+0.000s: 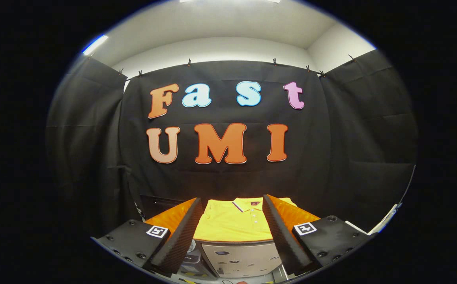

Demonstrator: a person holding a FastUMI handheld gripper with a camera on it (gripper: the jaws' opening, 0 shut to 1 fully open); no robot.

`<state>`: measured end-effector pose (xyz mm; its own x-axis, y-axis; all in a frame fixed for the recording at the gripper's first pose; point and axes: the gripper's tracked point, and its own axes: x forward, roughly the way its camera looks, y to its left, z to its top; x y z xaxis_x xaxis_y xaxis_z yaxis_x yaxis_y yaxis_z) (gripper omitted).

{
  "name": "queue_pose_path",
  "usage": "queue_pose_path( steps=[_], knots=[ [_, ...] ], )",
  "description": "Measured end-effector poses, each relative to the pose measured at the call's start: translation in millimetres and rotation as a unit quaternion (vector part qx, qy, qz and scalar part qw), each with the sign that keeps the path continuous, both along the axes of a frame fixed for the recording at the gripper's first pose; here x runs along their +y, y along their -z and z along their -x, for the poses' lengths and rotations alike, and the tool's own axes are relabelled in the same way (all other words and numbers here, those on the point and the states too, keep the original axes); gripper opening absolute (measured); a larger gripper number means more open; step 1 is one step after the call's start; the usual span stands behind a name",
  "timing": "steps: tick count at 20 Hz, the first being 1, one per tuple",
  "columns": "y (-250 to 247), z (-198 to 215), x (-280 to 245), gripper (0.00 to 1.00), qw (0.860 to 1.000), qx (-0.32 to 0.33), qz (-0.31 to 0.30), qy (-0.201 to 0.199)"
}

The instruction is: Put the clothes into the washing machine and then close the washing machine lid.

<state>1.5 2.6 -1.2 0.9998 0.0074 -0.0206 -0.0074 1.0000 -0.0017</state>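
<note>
- Ahead of my tongs (228, 240), beyond the fingertips and framed between the two fingers, lies a folded yellow polo shirt (230, 223), collar away from me and button placket showing.
- It rests flat on an orange surface (295, 215) that shows on both sides of it; I cannot tell whether that is a cloth, a tray or a desk covering.
- My tongs stand wide open with nothing between the fingers, and they touch neither the shirt nor anything else.
- Just below the shirt's near edge, between the fingers, sits a pale grey panel (238, 258) with small marks on it. I judge this to be part of the washing machine, though I cannot make out a drum, an opening or a lid.
- As I read it, the task is barely begun: the shirt is not gripped and not in any machine, and loading it and closing the lid both remain.
- Behind everything hangs the black cloth wall (351, 138) of the booth.
</note>
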Motion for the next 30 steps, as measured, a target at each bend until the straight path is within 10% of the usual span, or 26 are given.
queue_pose_path(
  steps=[12,30],
  knots=[
    [8,-46,-26,0.98,1.000,0.016,-0.002,0.008],
    [131,-242,-81,0.98,0.986,0.163,-0.012,-0.013]
  ],
)
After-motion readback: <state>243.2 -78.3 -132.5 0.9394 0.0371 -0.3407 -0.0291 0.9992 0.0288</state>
